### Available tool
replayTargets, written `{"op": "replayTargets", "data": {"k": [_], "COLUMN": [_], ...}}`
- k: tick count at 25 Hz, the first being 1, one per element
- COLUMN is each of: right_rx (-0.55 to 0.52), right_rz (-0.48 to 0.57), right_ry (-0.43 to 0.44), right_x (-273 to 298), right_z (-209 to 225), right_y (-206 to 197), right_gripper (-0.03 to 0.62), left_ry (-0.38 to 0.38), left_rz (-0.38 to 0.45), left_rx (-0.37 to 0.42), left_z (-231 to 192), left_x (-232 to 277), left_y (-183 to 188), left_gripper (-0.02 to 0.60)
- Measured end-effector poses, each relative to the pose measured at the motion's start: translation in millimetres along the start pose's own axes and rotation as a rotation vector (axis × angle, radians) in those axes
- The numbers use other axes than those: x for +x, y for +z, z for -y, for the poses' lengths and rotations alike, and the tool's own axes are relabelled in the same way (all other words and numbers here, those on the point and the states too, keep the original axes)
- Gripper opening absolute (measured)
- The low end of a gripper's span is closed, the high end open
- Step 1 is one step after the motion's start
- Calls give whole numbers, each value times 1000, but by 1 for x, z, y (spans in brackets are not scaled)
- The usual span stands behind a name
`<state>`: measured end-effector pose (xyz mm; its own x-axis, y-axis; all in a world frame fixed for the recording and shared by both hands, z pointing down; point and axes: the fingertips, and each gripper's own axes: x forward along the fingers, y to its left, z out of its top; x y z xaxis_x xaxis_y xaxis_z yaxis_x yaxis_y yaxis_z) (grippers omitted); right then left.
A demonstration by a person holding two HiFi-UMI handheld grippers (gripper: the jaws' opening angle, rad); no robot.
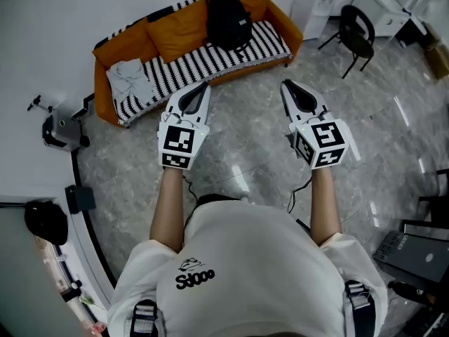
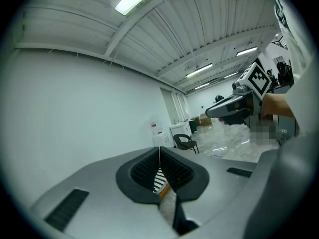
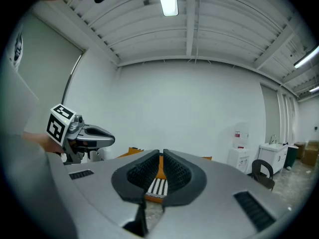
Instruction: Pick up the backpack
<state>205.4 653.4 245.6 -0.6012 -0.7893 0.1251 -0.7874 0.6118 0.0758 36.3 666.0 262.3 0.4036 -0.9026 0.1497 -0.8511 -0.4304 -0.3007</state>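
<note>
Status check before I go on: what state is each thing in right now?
backpack, upright on the sofa, against the orange cushion, untouched.
left gripper, shut, empty.
right gripper, shut, empty.
grey cloth, crumpled on the sofa's end.
black chair, standing, unoccupied.

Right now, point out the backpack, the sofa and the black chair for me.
backpack (image 1: 228, 21), head view, middle of its black front.
sofa (image 1: 203, 62), head view, bare striped seat cover.
chair (image 1: 358, 41), head view, its black seat.
</note>
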Motion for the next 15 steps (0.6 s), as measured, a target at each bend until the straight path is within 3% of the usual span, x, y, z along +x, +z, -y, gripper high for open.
{"op": "replayTargets", "data": {"k": [15], "right_rx": [34], "right_rz": [-28], "right_ry": [-12], "right_x": [11], "right_z": [51], "right_y": [-24], "right_gripper": [51], "left_ry": [-14], "left_rz": [-16], "left_rx": [-12], "left_z": [18], "left_x": [51], "left_y": [-4], "left_gripper": [23]}}
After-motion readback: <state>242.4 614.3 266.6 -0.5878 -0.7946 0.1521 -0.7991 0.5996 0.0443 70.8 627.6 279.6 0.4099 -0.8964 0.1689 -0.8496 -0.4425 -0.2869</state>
